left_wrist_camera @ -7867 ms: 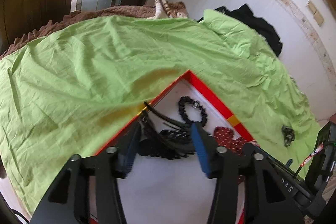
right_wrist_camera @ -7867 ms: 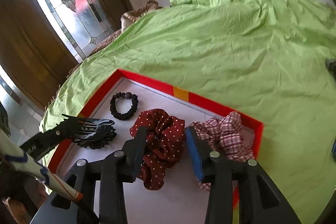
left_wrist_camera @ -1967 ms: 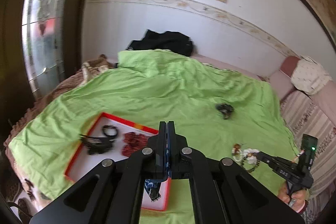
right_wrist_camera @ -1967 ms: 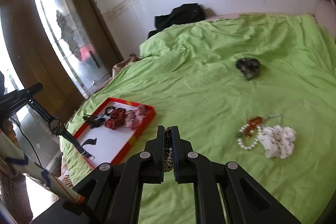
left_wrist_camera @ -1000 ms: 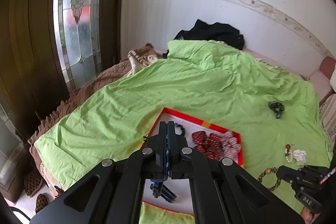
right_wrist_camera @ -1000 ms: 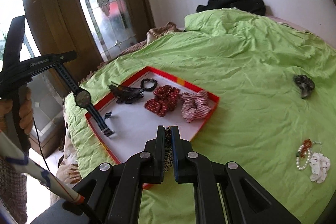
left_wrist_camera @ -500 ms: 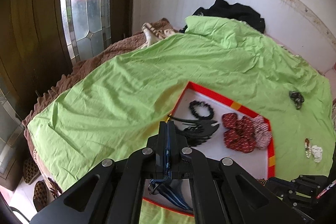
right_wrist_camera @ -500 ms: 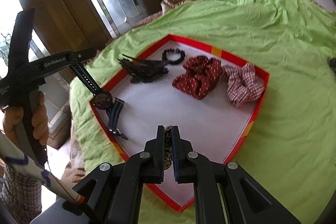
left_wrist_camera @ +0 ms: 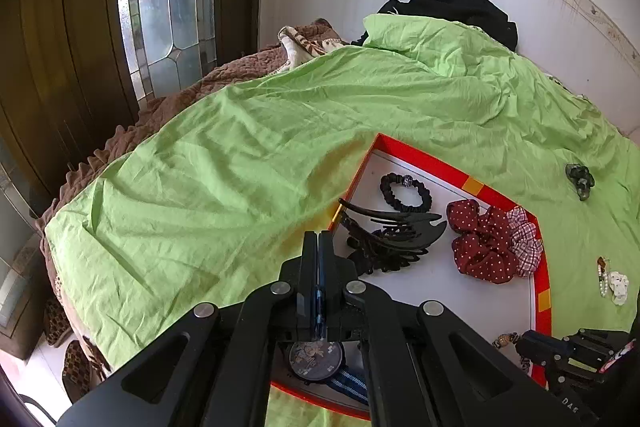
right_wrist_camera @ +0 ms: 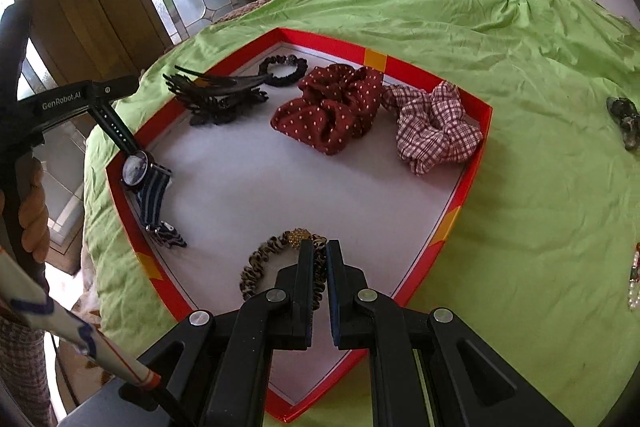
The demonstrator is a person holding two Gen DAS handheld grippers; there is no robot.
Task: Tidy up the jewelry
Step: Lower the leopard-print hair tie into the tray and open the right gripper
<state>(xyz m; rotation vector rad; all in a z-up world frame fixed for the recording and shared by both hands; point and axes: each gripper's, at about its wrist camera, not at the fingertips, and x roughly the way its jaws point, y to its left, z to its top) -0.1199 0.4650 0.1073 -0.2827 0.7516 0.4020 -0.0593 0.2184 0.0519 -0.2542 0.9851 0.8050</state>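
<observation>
Nearest, the right gripper [right_wrist_camera: 318, 263] has its jaws pinched on a leopard-print hair band [right_wrist_camera: 264, 257], low over the near corner of the red-rimmed tray [right_wrist_camera: 466, 183], likely to lay it there. The left gripper [left_wrist_camera: 319, 275], jaws fully closed on a watch [right_wrist_camera: 138, 167] strap, dangles it at the tray's left edge. Farther back lie a black hair claw [right_wrist_camera: 216, 93] and two scrunchies [right_wrist_camera: 332, 107], grouped along the far edge.

In the left wrist view the watch [left_wrist_camera: 316, 361] is half hidden behind the fingers [left_wrist_camera: 310, 267], its strap barely showing. The leopard-print hair tie [right_wrist_camera: 276, 259] is partly covered by the right gripper [right_wrist_camera: 320, 255]. Beads [right_wrist_camera: 634, 283] at the right edge are cut off.
</observation>
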